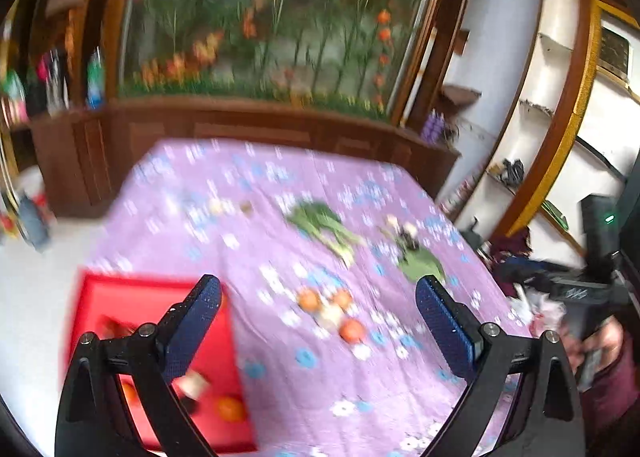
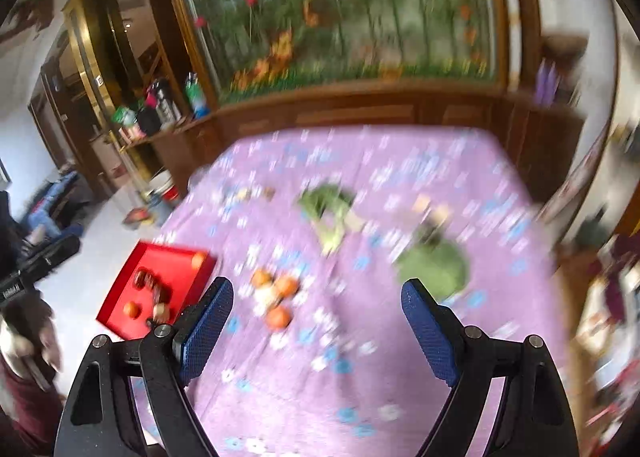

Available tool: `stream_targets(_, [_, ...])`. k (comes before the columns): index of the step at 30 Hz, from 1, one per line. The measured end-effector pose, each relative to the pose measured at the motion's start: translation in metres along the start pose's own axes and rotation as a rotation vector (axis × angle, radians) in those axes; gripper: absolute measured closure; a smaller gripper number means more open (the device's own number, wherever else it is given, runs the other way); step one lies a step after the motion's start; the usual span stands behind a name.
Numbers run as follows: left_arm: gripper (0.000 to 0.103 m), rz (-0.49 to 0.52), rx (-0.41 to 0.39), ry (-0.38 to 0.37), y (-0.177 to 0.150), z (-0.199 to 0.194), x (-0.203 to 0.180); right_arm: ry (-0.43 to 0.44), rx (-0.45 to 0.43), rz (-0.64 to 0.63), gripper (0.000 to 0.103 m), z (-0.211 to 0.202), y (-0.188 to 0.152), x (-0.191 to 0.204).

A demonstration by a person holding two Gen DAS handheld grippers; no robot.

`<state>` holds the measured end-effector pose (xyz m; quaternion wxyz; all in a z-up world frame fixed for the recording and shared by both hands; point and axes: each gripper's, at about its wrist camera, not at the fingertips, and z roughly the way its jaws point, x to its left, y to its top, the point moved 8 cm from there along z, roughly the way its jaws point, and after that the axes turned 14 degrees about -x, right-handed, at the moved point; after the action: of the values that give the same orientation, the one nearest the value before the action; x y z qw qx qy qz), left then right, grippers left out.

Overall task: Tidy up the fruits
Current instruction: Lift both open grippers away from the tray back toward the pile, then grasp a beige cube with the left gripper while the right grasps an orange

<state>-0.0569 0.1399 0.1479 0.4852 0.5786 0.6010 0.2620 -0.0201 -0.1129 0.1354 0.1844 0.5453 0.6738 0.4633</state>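
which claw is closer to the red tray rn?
Left. The left claw hangs open right over the red tray, one finger overlapping its corner. The right claw, also open, sits further off, with the tray out to its left.

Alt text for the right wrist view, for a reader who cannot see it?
The open right gripper hangs above a purple floral tablecloth, holding nothing. Ahead sits a cluster of oranges, a red tray with some fruit to the left, and leafy greens beyond. The image is motion-blurred.
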Motion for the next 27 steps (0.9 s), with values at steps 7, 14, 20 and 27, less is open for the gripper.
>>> stream_targets(7, [0.006,-0.098,0.139,0.045,-0.068,0.057,0.016,0.058,0.116,0.093,0.014,0.089,-0.071,-0.008])
stream_targets(14, [0.006,-0.265,0.200,0.051,-0.103,0.092,0.021,0.120,0.153,-0.038,0.033,0.137,-0.110,0.019])
stream_targets(20, [0.006,-0.384,0.226,0.086,-0.123,0.109,0.032,0.168,0.179,-0.056,0.036,0.165,-0.127,0.027])
stream_targets(27, [0.006,-0.407,0.202,0.098,-0.125,0.125,0.026,0.236,0.154,0.020,0.036,0.166,-0.126,0.019])
